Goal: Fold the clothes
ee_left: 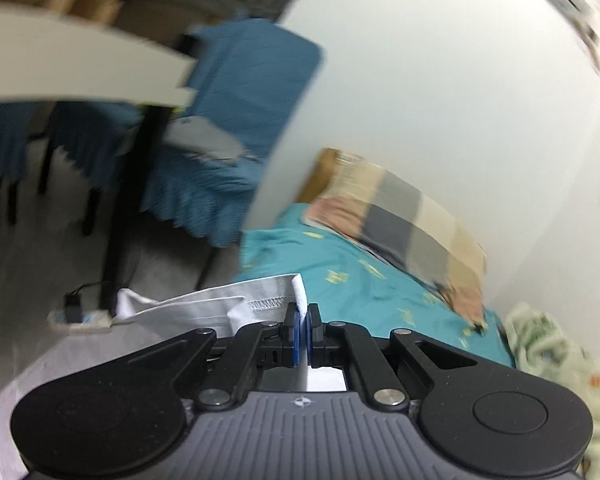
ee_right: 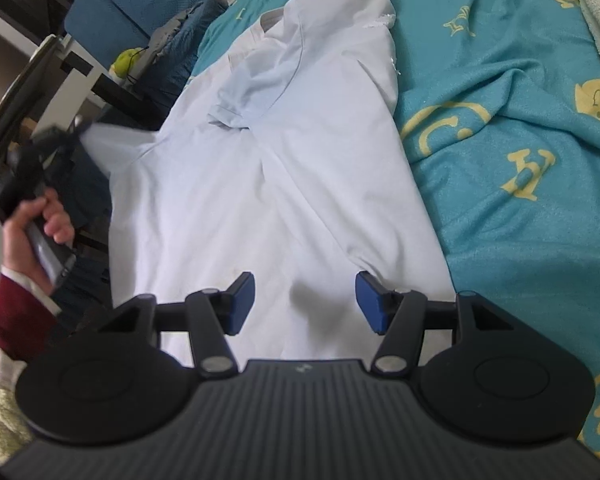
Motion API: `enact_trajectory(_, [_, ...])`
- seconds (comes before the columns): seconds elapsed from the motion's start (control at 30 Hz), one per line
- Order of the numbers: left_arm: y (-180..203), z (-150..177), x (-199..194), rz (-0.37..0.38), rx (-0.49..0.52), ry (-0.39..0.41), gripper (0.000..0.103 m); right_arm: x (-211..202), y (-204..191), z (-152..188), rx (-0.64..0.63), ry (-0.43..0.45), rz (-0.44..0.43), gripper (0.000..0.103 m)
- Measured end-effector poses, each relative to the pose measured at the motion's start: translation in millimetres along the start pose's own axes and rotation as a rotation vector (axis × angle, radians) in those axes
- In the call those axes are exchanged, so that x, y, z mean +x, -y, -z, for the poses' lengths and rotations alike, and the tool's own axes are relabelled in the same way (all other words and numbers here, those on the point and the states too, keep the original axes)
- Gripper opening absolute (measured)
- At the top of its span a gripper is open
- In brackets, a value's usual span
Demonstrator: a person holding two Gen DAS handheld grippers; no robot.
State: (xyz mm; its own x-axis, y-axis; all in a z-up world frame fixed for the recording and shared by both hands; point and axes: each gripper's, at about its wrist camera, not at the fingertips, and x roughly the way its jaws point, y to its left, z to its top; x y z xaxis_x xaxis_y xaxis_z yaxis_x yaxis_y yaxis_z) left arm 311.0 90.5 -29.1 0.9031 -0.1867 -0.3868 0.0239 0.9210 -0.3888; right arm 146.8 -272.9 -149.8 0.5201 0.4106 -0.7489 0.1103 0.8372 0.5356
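A white short-sleeved shirt [ee_right: 268, 168] lies spread on a teal bedsheet [ee_right: 520, 140], one sleeve folded in over its chest. My right gripper [ee_right: 305, 304] is open just above the shirt's near part, blue pads apart, holding nothing. My left gripper [ee_left: 303, 330] is shut on the shirt's hem [ee_left: 220, 308], which it holds off the bed's left edge. The left gripper also shows in the right wrist view [ee_right: 40, 152], held in a hand, with the shirt's edge stretched up to it.
A plaid pillow [ee_left: 404, 224] lies at the head of the bed by the white wall. A pale green blanket [ee_left: 560, 368] lies on the bed. Blue-covered chairs [ee_left: 236, 128] and a white table [ee_left: 80, 68] stand left of the bed.
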Motion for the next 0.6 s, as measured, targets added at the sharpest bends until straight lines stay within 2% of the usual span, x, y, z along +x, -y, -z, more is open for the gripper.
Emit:
enact_trajectory(0.2, [113, 12, 21, 0.072, 0.221, -0.059, 0.003, -14, 4, -1, 0.009, 0.033, -0.019, 0.059])
enact_trajectory(0.33, [173, 54, 39, 0.125, 0.342, -0.127, 0.004, -22, 14, -4, 0.028, 0.065, -0.003, 0.06])
enact_trajectory(0.43, [200, 95, 53, 0.139, 0.397, -0.184, 0.004, -25, 24, -7, 0.061, 0.075, -0.011, 0.06])
enact_trajectory(0.6, [209, 151, 71, 0.126, 0.436, -0.276, 0.007, -29, 33, -10, 0.086, 0.099, -0.025, 0.06])
